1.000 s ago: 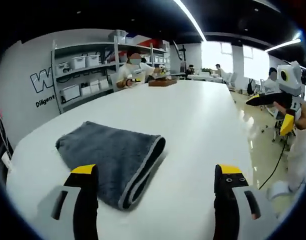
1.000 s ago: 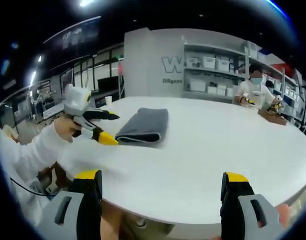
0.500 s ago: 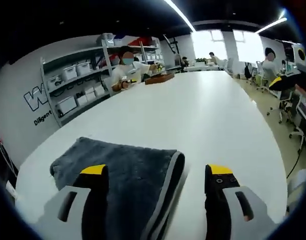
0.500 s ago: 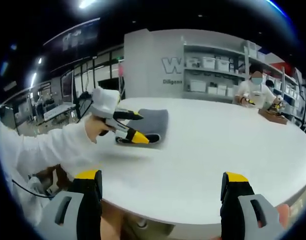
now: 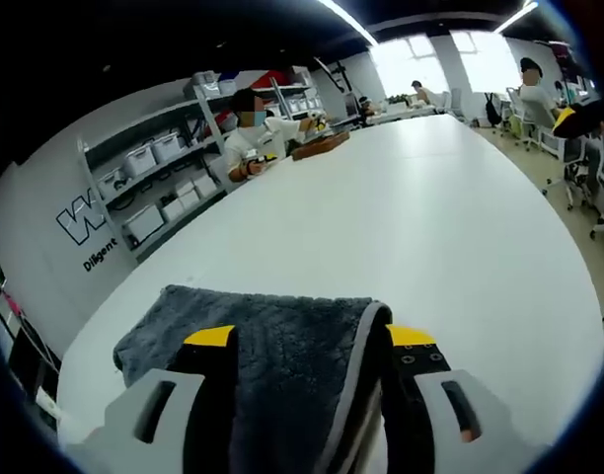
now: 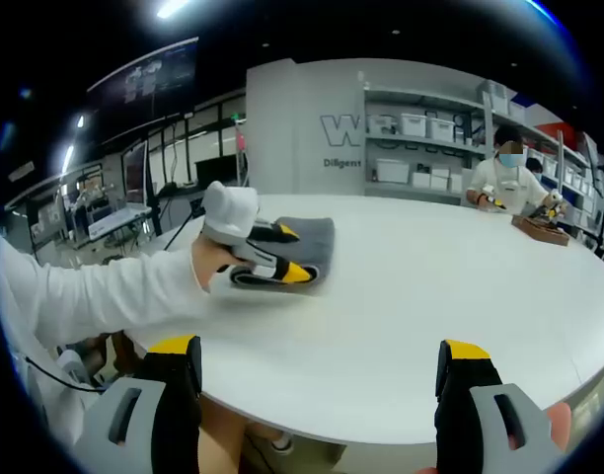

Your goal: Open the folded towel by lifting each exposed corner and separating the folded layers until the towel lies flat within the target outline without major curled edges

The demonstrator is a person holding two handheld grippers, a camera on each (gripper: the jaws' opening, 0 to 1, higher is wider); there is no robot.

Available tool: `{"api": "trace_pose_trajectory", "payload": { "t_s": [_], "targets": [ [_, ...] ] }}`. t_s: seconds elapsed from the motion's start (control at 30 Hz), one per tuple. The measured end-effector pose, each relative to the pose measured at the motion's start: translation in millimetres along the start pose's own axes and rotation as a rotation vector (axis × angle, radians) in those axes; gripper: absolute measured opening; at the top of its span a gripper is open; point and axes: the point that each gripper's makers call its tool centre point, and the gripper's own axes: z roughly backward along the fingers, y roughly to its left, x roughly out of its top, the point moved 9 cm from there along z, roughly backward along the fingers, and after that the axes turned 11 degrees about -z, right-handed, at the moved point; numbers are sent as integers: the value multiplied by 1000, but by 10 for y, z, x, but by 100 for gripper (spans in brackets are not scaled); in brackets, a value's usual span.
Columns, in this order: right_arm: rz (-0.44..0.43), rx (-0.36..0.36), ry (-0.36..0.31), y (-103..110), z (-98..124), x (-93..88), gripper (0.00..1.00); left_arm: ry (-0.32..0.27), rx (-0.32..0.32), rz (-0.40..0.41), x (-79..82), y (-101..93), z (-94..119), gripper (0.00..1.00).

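A dark grey folded towel (image 5: pixel 272 326) with a lighter grey border lies on the white table (image 5: pixel 430 217) near its edge. My left gripper (image 5: pixel 310 338) is open and low over the towel. One yellow-tipped jaw is above the cloth and the other is just past the thick folded edge. In the right gripper view a white-sleeved arm holds the left gripper (image 6: pixel 292 252) over the towel (image 6: pixel 314 233). My right gripper (image 6: pixel 320 348) stands open with nothing between its jaws, back at the near rim of the table (image 6: pixel 430 267), far from the towel.
A person (image 5: pixel 251 133) sits at the far end of the table beside a brown wooden tray (image 5: pixel 320 146). Shelves with white bins (image 5: pixel 149 163) line the wall behind. Chairs and other people are off to the right beyond the table.
My left gripper has moved forward from the table's edge to over the towel, and its jaws look closer together. The right gripper has stayed put.
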Motion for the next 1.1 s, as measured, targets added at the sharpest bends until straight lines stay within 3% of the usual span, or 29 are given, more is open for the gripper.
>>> {"api": "trace_pose_trajectory", "payload": {
  "t_s": [0.07, 0.2, 0.37, 0.57, 0.73, 0.83, 1.1],
  "targets": [
    [-1, -1, -2, -4, 7, 3, 99, 19, 9, -63, 26, -20, -12, 53],
    [-4, -2, -4, -14, 18, 5, 99, -1, 15, -118, 85, -71, -23, 41],
    [-6, -3, -8, -26, 35, 5, 99, 1, 20, -213, 154, -151, -48, 39],
    [-5, 1, -8, -19, 46, 0, 99, -5, -45, -268, 161, -248, -107, 26],
    [-5, 3, -14, -20, 62, 4, 99, -3, -65, -266, 138, -263, -121, 14],
    [-9, 1, -14, -32, 62, 5, 99, -31, -85, -248, 166, -261, -104, 7],
    [-9, 4, -11, -31, 58, 6, 99, -70, -104, -112, 134, -144, -56, 3]
  ]
}}
